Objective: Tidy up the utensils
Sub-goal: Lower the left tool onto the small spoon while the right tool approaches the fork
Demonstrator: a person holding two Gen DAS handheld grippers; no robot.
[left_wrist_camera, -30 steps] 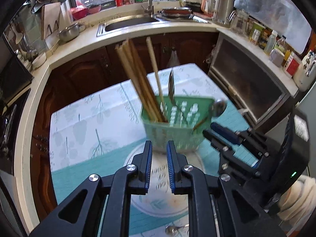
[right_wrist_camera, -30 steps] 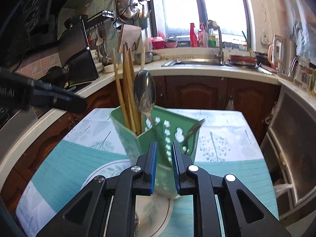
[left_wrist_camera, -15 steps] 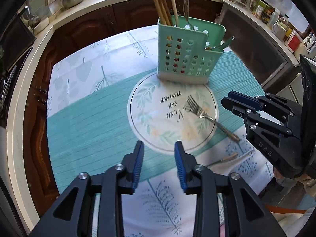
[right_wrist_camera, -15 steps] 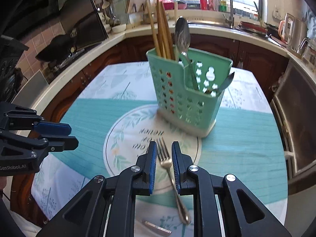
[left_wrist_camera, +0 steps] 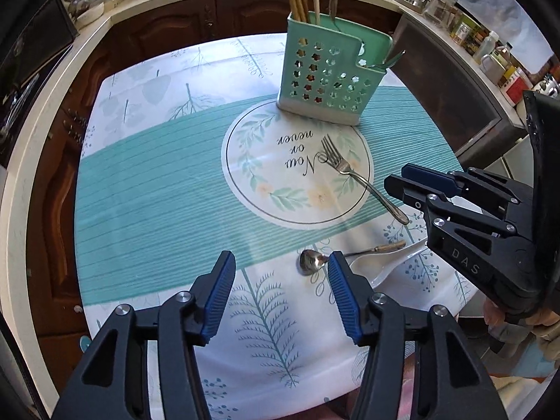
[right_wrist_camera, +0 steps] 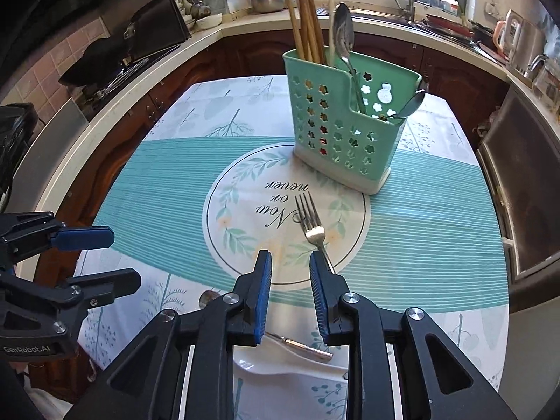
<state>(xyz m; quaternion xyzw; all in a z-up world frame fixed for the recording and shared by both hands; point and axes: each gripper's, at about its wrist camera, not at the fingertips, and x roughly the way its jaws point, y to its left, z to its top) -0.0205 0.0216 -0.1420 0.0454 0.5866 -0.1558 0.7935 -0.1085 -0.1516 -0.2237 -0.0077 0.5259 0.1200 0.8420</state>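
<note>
Both grippers have pulled back from the green holder (right_wrist_camera: 353,119), where chopsticks (right_wrist_camera: 304,17) and spoons already stand, and now tilt down over the tablecloth (left_wrist_camera: 157,189). The left gripper (left_wrist_camera: 280,294) is spreading wider, empty, beside the small spoon (left_wrist_camera: 309,262), while the right gripper (right_wrist_camera: 290,297) is starting to part, empty, over the fork (right_wrist_camera: 311,224). Judging by this, the last drop-off is done and the next pick-ups are starting; a white spoon (left_wrist_camera: 385,266) also waits.

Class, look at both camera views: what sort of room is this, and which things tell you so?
Most likely a home kitchen: a steel sink with tap under a window, dark wooden cabinets below a pale countertop, and a green perforated plastic utensil caddy on the table.
</note>
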